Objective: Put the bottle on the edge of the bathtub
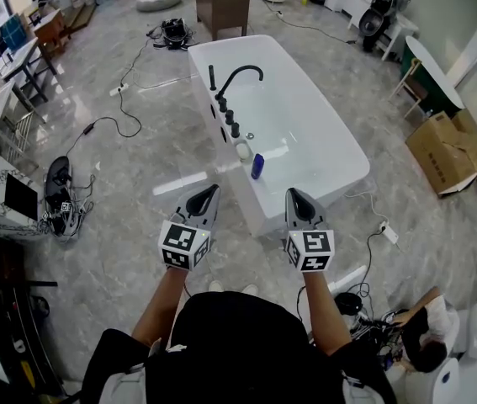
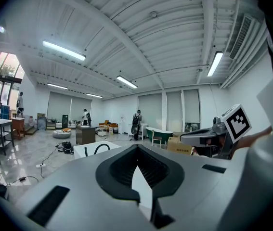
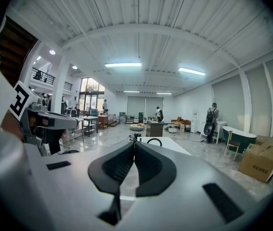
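Blue bottle (image 1: 257, 166) stands on bathtub (image 1: 339, 179) rim; left tool (image 1: 211, 192) and right tool (image 1: 296, 194) clenched empty

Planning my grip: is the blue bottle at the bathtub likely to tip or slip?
The blue bottle looks upright and narrow, so a nudge would probably tip it. It seems small, likely light. The glossy bathtub may let it slide.
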